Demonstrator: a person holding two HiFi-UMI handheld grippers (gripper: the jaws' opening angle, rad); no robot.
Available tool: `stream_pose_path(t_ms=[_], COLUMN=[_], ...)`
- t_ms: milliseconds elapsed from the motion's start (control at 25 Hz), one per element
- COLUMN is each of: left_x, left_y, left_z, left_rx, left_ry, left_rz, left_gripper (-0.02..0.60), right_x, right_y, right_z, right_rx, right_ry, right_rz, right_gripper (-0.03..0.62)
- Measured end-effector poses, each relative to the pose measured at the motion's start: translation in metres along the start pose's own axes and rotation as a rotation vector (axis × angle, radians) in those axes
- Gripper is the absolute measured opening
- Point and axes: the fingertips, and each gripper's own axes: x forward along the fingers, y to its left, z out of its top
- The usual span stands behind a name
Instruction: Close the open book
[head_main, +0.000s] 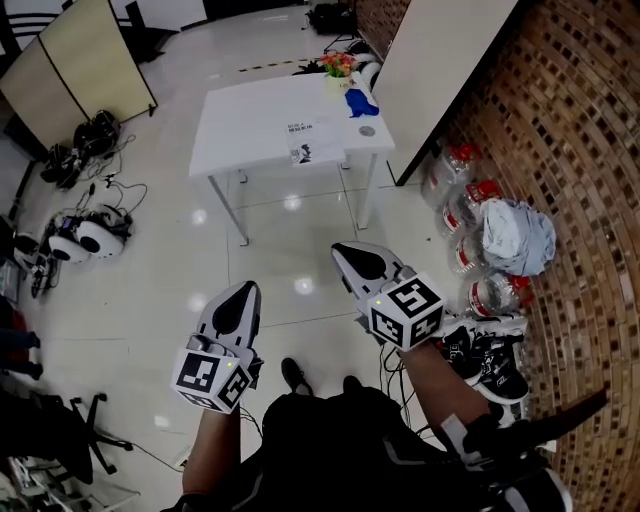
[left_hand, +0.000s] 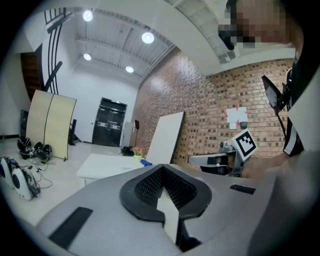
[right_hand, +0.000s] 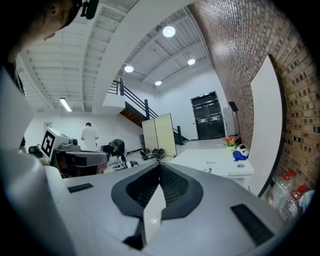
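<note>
In both gripper views we see the jaws pressed fully together, the ribbed pads meeting along one line and nothing caught between them: the left gripper (left_hand: 162, 171) and the right gripper (right_hand: 160, 169) are both empty. From the head view we hold the left gripper (head_main: 243, 292) and the right gripper (head_main: 350, 255) side by side over the shiny floor (head_main: 150, 290), both pointing toward the white table (head_main: 250, 120), which stands well ahead of them. The book (head_main: 308, 142) lies flat on that table, near the edge closest to us and toward its right side, showing pale pages with some dark print. It is well apart from both pairs of jaws, straight ahead of the gap between the two grippers. In the right gripper view we find the book (right_hand: 210, 163) as a small printed patch on the tabletop, beyond and to the right of the jaw tips; in the left gripper view it is too small to make out. At the table's far right corner we see flowers (head_main: 338, 63) and a blue thing (head_main: 360, 102). To our right, bottles (head_main: 470, 215) stand against the brick wall (head_main: 570, 130), and a pale board (head_main: 440, 60) leans there behind the table.
</note>
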Motion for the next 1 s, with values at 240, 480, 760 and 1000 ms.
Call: stream_pose_path(t_ms=[240, 480, 760, 1000], left_x=[-0.031, -0.081, -0.175, -0.24], left_y=[-0.077, -0.097, -0.091, -0.092], left_z=[0.006, 0.008, 0.0, -0.01], left_rx=[0.008, 0.078, 0.126, 0.101], left_ry=[-0.001, 0.024, 0.011, 0.02], left_rz=[0.021, 0.038, -0.024, -0.109], left_gripper=[-0.003, -0.003, -0.003, -0.003], right_x=[-0.058, -0.083, -0.095, -0.109], right_y=[0.014, 0.061, 0.151, 0.223], right_z=[-0.006, -0.009, -0.015, -0.029], right_rx=[0.009, 0.0, -0.027, -0.002], right_ry=[-0.013, -0.026, -0.038, -0.03], right_rz=[0.047, 0.065, 0.017, -0.034], right_gripper=[0.0, 0.0, 0.0, 0.0])
